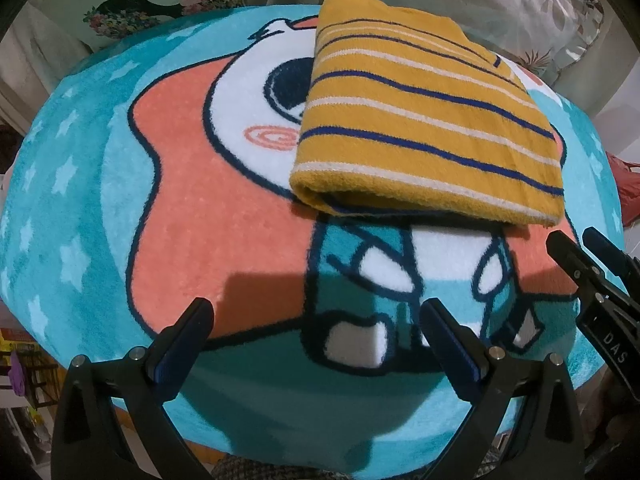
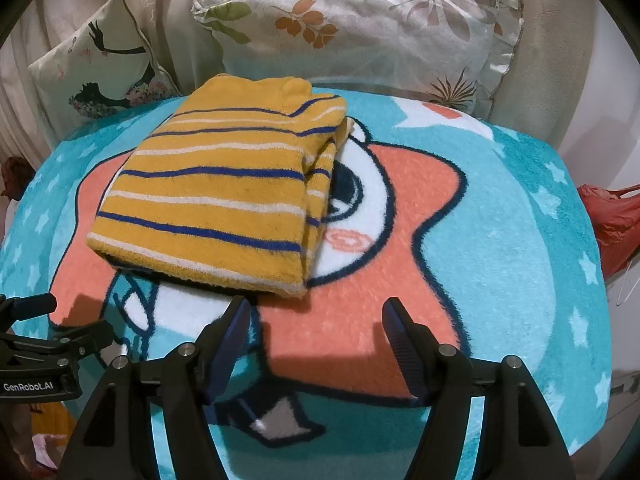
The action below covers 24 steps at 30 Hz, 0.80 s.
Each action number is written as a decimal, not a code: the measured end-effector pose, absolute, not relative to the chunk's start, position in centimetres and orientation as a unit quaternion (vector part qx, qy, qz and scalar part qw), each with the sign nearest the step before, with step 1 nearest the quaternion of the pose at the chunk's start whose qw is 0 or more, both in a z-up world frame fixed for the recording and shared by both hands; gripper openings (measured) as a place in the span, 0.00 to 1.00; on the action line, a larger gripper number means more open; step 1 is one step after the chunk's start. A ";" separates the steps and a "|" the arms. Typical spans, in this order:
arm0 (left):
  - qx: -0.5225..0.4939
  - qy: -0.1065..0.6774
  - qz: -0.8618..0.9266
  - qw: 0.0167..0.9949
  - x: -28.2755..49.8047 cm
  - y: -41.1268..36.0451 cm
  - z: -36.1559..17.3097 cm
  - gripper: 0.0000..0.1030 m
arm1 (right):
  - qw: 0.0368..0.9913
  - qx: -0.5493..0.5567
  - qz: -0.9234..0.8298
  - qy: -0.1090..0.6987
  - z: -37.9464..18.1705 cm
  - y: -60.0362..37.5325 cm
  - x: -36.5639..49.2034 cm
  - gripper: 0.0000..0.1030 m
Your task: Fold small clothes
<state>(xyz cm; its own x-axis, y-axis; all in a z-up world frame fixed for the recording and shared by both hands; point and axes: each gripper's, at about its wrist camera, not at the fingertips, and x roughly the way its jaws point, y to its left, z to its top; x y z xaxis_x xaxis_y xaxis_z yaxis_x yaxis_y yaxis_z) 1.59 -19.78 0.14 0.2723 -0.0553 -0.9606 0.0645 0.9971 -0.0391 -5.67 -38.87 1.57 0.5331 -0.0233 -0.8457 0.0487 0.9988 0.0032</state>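
Note:
A small yellow garment (image 1: 420, 120) with blue and white stripes lies folded into a thick rectangle on the cartoon blanket (image 1: 120, 208). It also shows in the right wrist view (image 2: 216, 196). My left gripper (image 1: 316, 312) is open and empty, hovering near the blanket's front, below and left of the garment. My right gripper (image 2: 316, 312) is open and empty, just in front of the garment's near right corner. The right gripper's fingers (image 1: 588, 256) show at the right edge of the left wrist view. The left gripper's fingers (image 2: 48, 320) show at the left edge of the right wrist view.
The teal blanket with a pink star figure (image 2: 500, 240) covers the surface. Two floral pillows (image 2: 360, 24) (image 2: 96, 68) lean against a curtain at the back. A red plastic bag (image 2: 612, 224) sits off the right edge.

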 end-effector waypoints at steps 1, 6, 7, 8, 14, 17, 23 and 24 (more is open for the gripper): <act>0.004 0.603 -0.038 0.797 1.6 -19.8 0.1 0.99 | 0.876 0.013 -0.021 0.482 1.6 -38.9 -5.7 0.71; 0.002 0.606 -0.039 0.794 1.6 -19.8 -0.1 0.99 | 0.876 0.014 -0.022 0.482 1.5 -39.1 -5.6 0.72; 0.002 0.607 -0.039 0.794 1.6 -19.8 -0.1 0.99 | 0.876 0.014 -0.021 0.482 1.5 -39.1 -5.6 0.72; 0.002 0.607 -0.039 0.793 1.7 -19.8 -0.1 0.99 | 0.876 0.014 -0.021 0.482 1.5 -39.1 -5.6 0.72; 0.001 0.608 -0.039 0.793 1.7 -19.7 -0.2 0.99 | 0.877 0.010 -0.018 0.481 1.5 -38.8 -5.6 0.72; 0.000 0.609 -0.038 0.792 1.7 -19.7 -0.3 0.99 | 0.876 0.011 -0.018 0.481 1.5 -38.8 -5.5 0.73; 0.001 0.611 -0.040 0.790 1.8 -19.4 -0.4 0.99 | 0.876 0.010 -0.018 0.482 1.5 -38.7 -5.4 0.73; 0.001 0.612 -0.040 0.790 1.8 -19.4 -0.5 0.99 | 0.876 0.011 -0.018 0.481 1.4 -38.7 -5.5 0.73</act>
<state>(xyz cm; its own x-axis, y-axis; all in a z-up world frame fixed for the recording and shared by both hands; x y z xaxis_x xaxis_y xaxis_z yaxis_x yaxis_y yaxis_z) 1.79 -19.43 -0.47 0.2478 -0.0617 -0.9669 0.0651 0.9968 -0.0469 -5.46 -38.65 1.42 0.5358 -0.0210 -0.8441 0.0419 0.9991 0.0018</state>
